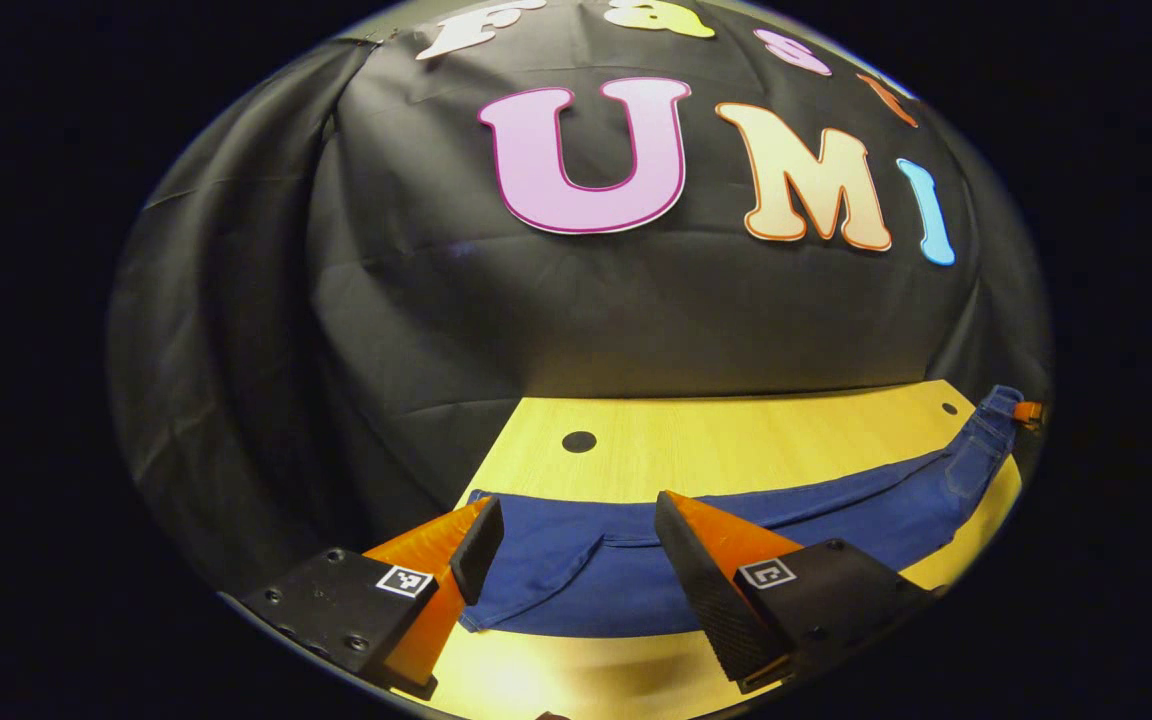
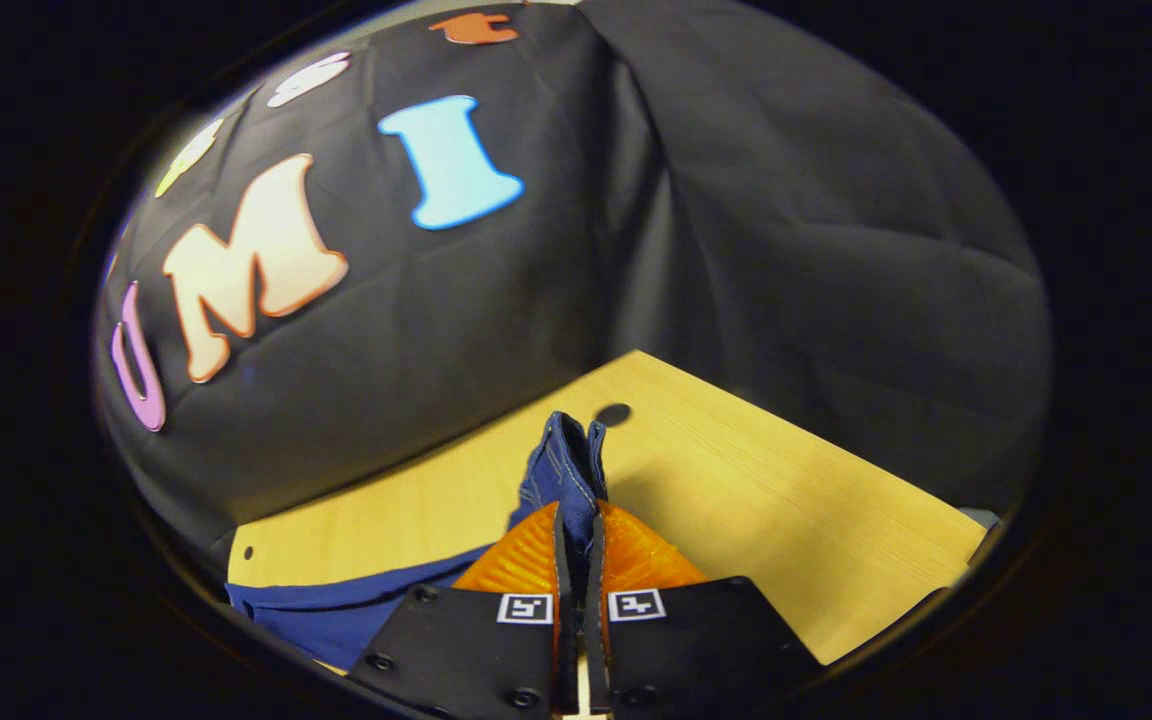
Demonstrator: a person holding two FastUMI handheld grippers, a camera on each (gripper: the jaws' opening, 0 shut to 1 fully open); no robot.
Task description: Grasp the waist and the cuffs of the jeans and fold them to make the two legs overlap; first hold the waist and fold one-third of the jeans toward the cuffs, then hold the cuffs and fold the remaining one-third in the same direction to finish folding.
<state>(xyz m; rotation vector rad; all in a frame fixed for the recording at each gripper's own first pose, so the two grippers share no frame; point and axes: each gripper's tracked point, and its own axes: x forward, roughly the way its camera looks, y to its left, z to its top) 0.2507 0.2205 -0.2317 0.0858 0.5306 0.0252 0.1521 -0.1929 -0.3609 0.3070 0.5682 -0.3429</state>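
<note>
In the left gripper view, the jeans [image 1: 736, 520] lie stretched flat across the pale wooden bench [image 1: 736, 440], running from the cuff end at the near left to the waist at the far right edge. The left hand-held gripper [image 1: 576, 535] hovers over the cuff end of the jeans with its two fingers spread wide apart, one on each side of the leg openings, and no cloth is between them. The cuffs [image 1: 496, 600] lie on the bench, with a slight fold showing in the denim between the fingers. At the far right end of the jeans, the waist [image 1: 998, 408] is lifted a little, and a small part of the other hand-held gripper touches it there. A dark round hole [image 1: 578, 441] sits in the bench beyond the jeans, and a smaller one [image 1: 949, 408] lies close to the waist end.

In the right gripper view, the right hand-held gripper [image 2: 576, 520] has its fingers pressed together on the waist of the jeans, with the denim bunched into an upright ridge that sticks out past the fingertips. The rest of the jeans trails away to the left of this grip, lying on the bench toward its left edge. A dark round hole in the bench sits just beyond the raised waist. The black cloth wall [image 2: 786, 250] stands behind the bench.
</note>
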